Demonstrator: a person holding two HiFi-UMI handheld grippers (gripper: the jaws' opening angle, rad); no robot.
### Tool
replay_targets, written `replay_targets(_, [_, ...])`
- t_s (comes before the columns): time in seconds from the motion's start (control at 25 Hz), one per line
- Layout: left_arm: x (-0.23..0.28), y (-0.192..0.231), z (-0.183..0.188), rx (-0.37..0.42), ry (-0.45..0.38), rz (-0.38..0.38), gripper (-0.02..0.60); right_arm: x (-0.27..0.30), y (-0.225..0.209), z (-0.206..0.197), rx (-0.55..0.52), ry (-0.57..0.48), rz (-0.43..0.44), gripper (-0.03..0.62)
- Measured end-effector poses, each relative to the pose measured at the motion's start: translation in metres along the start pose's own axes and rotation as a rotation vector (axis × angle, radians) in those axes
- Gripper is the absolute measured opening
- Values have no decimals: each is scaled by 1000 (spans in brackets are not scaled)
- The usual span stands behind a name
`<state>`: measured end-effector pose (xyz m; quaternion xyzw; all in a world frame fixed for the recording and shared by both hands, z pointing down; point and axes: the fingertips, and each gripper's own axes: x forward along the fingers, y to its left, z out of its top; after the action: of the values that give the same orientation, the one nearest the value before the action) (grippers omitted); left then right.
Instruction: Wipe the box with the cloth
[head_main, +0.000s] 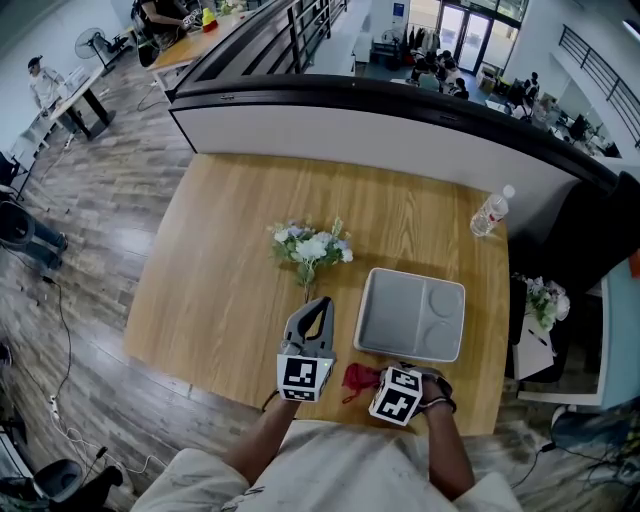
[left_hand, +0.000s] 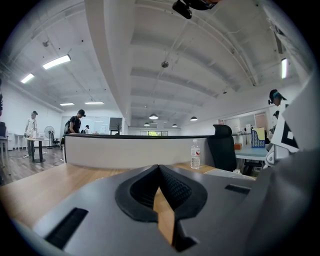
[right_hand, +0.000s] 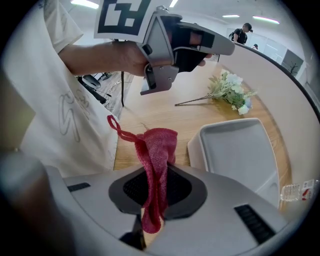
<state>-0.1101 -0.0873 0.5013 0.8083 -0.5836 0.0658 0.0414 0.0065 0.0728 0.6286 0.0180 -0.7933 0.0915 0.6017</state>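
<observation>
Bright ceiling light, fisheye-warped edges

Setting: open-plan office in a large hall. Evidence: long curved white partition (head_main: 380, 125) with a dark cap, beyond a wooden table (head_main: 230, 260); desks with seated people (head_main: 440, 75), far right; black office chair (left_hand: 223, 147); pedestal fan (head_main: 90, 42), far left; glass doors (head_main: 470, 35); ceiling strip lights (left_hand: 56, 61); wood-plank floor (head_main: 110, 190).
</observation>
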Motion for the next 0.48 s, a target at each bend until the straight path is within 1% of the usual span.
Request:
replay_targets(0.32, [5, -11, -1, 10, 8, -21, 14, -8, -6, -2, 47, -62, -3, 66])
replay_targets(0.48, [8, -16, -1, 12, 17, -26, 14, -14, -14, -5, 77, -93, -19, 66])
